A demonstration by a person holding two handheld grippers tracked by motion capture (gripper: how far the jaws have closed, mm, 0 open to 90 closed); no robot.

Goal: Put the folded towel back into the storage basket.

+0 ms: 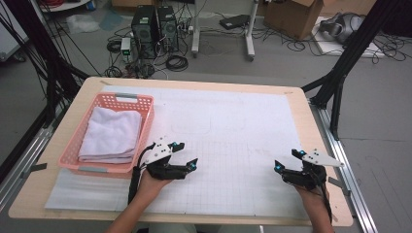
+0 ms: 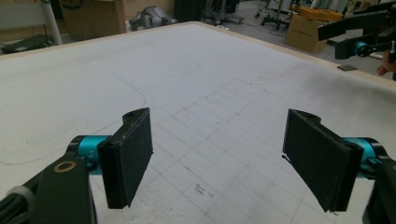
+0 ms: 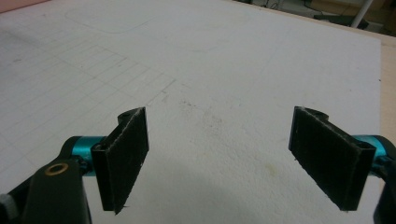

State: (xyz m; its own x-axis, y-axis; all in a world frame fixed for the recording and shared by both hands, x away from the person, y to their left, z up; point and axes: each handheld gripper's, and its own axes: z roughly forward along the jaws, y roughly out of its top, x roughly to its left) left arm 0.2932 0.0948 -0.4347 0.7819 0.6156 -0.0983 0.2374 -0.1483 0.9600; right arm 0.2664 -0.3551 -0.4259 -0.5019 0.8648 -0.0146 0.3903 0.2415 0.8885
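A folded white towel (image 1: 111, 135) lies inside a pink plastic basket (image 1: 147, 104) at the table's left. My left gripper (image 1: 187, 155) hovers low over the white gridded mat (image 1: 233, 131) just right of the basket, jaws wide open and empty; its own view shows the left gripper (image 2: 219, 156) with bare mat between the black pads (image 2: 128, 156). My right gripper (image 1: 287, 160) rests near the mat's right front, open with nothing between its jaws. In the right gripper view my right gripper (image 3: 224, 161) has black pads (image 3: 123, 158) spread over blank mat.
The wooden table edge (image 1: 320, 145) runs along the right. Beyond the table stand computer towers (image 1: 155, 29), cables and cardboard boxes (image 1: 296, 17) on the floor. A black frame leg (image 1: 340, 82) stands at the back right. The other gripper (image 2: 364, 42) appears far off in the left gripper view.
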